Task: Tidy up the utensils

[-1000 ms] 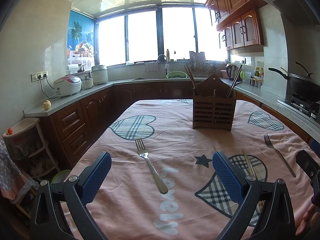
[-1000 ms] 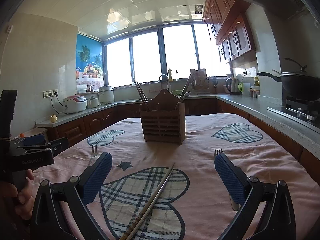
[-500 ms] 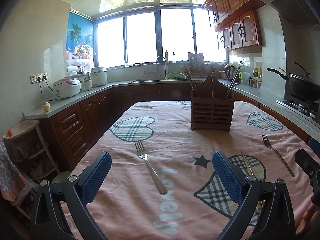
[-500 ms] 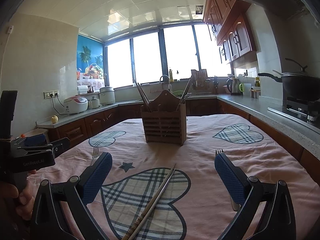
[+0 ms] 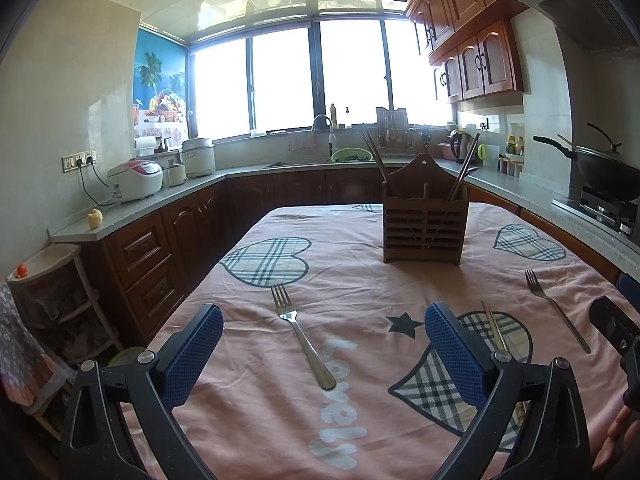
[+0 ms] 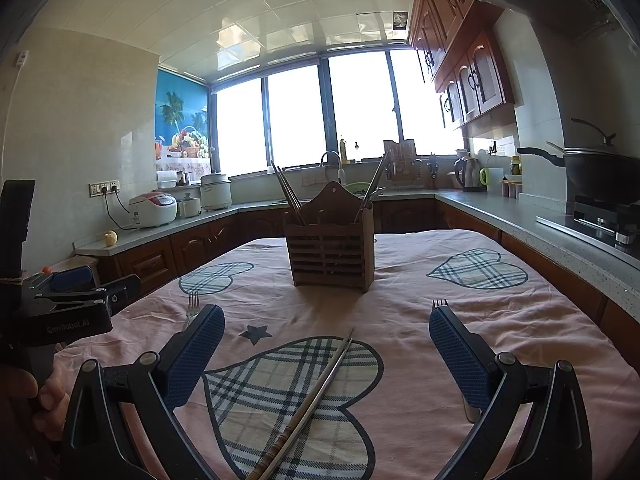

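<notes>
In the left wrist view, the left gripper [image 5: 323,350] fills the lower part of the frame, level over a pink tablecloth [image 5: 352,280] and pointing toward the far windows. Its blue-padded fingers [image 5: 192,354] stand wide apart and hold nothing. Between them, at lower centre, a fork [image 5: 302,340] lies flat, tines pointing away. Right of centre, further back, a wooden utensil holder [image 5: 423,232] stands upright with chopsticks already leaning in it. At the right, a pair of chopsticks [image 5: 494,330] lies on a plaid heart, partly behind the right finger, and a second fork [image 5: 556,308] lies beyond, near the right edge.

In the right wrist view, a person's hand [image 6: 28,400] at the far left grips the left tool's handle. The right gripper [image 6: 326,348] spans the bottom, also level and spread wide, empty. The chopsticks run diagonally between its fingers at lower centre. The second fork is mostly hidden behind the right finger.
</notes>
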`<action>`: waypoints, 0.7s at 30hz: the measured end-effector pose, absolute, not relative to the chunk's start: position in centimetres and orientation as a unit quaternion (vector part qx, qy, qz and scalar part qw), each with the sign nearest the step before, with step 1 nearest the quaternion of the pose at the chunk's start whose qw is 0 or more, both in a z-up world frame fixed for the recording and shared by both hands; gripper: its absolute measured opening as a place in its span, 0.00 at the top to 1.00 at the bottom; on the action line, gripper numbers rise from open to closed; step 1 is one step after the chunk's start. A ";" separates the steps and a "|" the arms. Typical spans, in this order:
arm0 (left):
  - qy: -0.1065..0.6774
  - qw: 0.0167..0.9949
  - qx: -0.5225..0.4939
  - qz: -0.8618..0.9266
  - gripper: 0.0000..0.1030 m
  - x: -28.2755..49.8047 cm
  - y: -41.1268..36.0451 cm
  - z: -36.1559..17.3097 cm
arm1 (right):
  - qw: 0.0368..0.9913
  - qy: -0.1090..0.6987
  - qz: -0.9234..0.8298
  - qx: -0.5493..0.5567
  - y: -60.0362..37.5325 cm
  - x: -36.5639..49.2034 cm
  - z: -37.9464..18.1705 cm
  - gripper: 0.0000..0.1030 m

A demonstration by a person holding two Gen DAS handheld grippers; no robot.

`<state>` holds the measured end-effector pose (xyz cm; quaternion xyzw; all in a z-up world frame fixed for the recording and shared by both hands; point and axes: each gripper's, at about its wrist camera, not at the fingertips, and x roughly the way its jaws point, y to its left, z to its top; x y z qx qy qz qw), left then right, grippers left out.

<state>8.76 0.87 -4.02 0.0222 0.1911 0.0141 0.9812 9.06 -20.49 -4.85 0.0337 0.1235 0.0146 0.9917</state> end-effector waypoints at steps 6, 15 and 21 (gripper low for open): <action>0.192 0.981 0.022 0.015 0.01 8.8 0.8 -4.1 | 0.991 0.125 0.014 0.035 -20.4 9.0 -4.7 0.00; 0.193 0.981 0.021 0.013 0.01 8.8 0.7 -4.1 | 0.992 0.122 0.016 0.034 -20.2 8.9 -4.5 0.00; 0.196 0.980 0.020 0.012 0.01 8.9 0.7 -4.1 | 0.992 0.121 0.016 0.034 -20.1 8.9 -4.5 0.00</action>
